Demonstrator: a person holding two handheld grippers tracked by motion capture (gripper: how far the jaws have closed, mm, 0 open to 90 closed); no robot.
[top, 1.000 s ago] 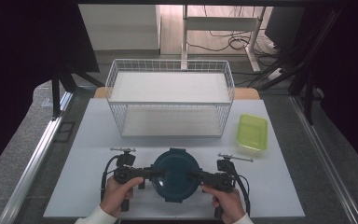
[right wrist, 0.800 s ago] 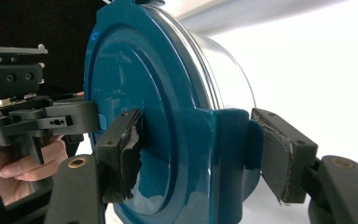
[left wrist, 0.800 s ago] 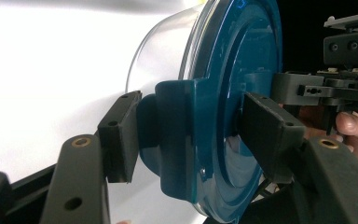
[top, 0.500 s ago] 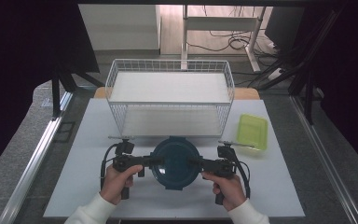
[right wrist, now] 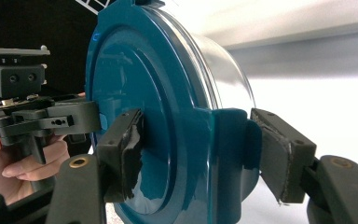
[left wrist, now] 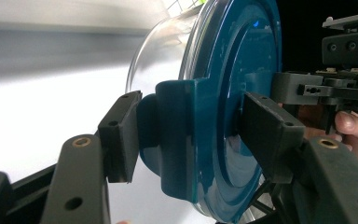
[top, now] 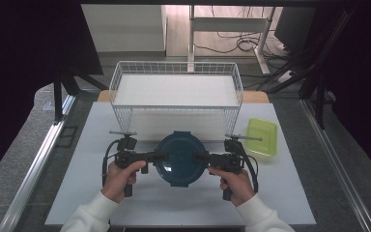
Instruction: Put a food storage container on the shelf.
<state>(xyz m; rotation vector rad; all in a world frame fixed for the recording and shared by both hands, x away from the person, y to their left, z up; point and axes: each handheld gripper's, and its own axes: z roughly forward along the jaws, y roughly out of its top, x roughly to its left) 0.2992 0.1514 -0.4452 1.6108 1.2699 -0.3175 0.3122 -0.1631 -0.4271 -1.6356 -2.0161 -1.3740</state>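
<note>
- Two grippers share one load: the left gripper point(top: 150, 157) and the right gripper point(top: 204, 157) each clamp a side latch of the round clear container with a dark teal snap-on lid point(top: 179, 158), which hangs between them just above the white table point(top: 96, 203), in front of the white wire basket point(top: 176, 91).
- In the left gripper view the jaws stand partly closed, one pad on the outer face of the teal latch flap point(left wrist: 179, 140), the other on the lid's top point(left wrist: 242, 84); the right gripper view shows the same grip mirrored on its own latch flap point(right wrist: 228, 154).
- Neither pair of jaws is wide open or fully closed; both are pressed on the lid's edge tabs, so the whole weight rides on those two tabs.
- Judging by the pose, the step in hand is a two-handed carry, probably toward the basket.
- To do it well, keep both hands level and moving together, so the container does not tilt or twist out of one grip.
- Keep the squeeze steady; easing either side would likely drop that edge.
- Lift enough to clear the basket's rim before going forward, and steer clear of the yellow-green rectangular plastic lid point(top: 262, 136) lying to the right.
</note>
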